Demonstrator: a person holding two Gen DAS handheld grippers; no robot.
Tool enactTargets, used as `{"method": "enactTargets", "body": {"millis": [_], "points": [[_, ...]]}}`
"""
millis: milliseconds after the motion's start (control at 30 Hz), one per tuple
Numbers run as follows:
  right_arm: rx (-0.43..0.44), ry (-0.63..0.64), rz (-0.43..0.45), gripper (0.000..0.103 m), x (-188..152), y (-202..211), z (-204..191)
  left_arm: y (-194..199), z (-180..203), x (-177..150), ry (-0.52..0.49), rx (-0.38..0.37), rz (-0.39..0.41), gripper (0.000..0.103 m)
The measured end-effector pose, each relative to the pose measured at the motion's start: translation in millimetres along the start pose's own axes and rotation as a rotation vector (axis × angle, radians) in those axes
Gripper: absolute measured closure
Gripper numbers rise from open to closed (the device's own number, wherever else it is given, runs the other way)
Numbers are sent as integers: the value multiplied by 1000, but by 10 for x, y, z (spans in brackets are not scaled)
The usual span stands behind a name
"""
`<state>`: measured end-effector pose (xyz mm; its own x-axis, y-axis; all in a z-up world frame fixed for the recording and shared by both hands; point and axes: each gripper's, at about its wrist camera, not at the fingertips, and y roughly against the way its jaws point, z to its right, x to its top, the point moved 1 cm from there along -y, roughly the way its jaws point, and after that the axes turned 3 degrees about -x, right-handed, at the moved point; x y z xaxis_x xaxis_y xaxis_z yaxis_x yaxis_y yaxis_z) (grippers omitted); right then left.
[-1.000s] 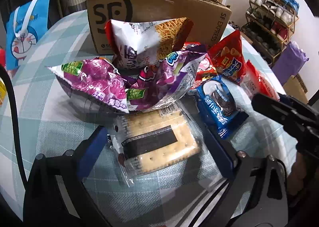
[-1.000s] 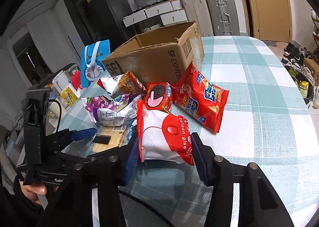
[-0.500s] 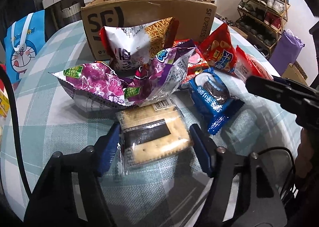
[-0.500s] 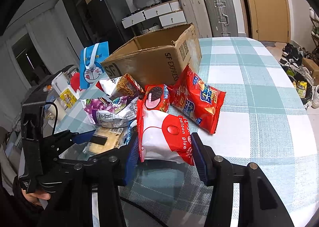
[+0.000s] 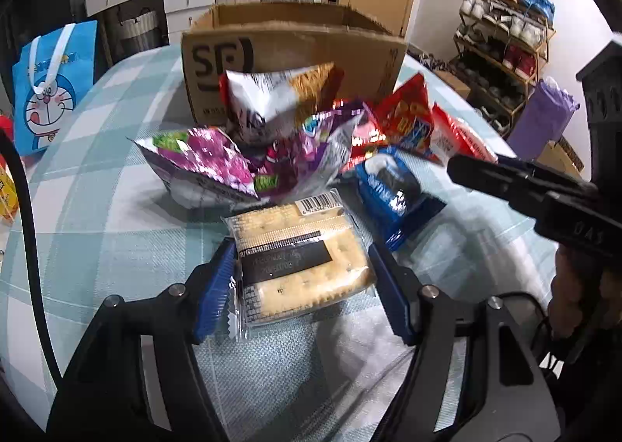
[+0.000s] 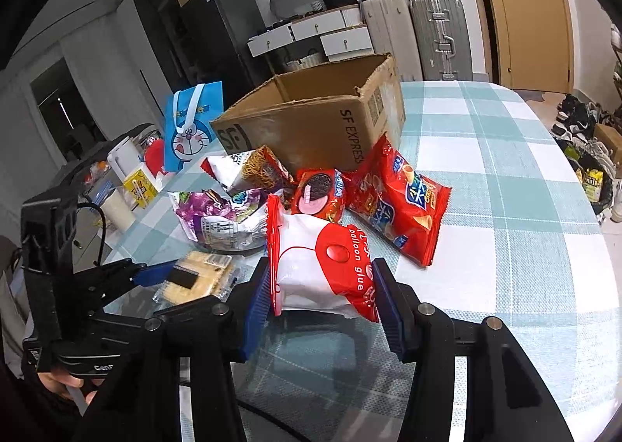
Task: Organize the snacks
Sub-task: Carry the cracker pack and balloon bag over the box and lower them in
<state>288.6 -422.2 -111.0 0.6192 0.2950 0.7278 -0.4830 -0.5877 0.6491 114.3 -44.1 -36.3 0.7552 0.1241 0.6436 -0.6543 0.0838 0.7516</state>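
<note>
Right now I have both tools down on the heap of snacks lying in front of the cardboard box (image 6: 311, 119), which stands open-topped on the checked tablecloth (image 6: 505, 247). My left gripper (image 5: 301, 286) has its blue pads (image 5: 215, 294) pressed to both sides of the cracker pack (image 5: 299, 259), so I judge it clamped there; that pack is the item farthest from the box on its side of the heap. My right gripper (image 6: 320, 302) is pinched on the red-and-white balloon glue bag (image 6: 318, 267), which sits farthest from the box on the other side, just in front of the red cookie pack (image 6: 318, 195).

I expect the next job is carrying both into the box, and a few things worry me. The cracker wrapper is slick and loose at its edges, so a squeeze on film rather than biscuit could let it slide out; too hard a squeeze may crack the biscuits. The puffy bag could deform and slip as I lift. The purple bag (image 5: 233, 166) touches the cracker pack's far end and the blue cookie pack (image 5: 392, 193) lies just beside it, so either might drag along. Both tools also sit close together, and crossing paths toward the box could knock them.
</note>
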Motion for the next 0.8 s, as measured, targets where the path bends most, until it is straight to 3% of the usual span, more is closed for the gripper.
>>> {"method": "enactTargets", "body": {"millis": [300, 800], "points": [[4, 22, 52, 52, 95, 157, -100, 415, -52, 140, -13, -1, 81, 37], [-4, 64, 106, 52, 296, 325, -262, 662, -67, 411, -13, -21, 139, 37]]}}
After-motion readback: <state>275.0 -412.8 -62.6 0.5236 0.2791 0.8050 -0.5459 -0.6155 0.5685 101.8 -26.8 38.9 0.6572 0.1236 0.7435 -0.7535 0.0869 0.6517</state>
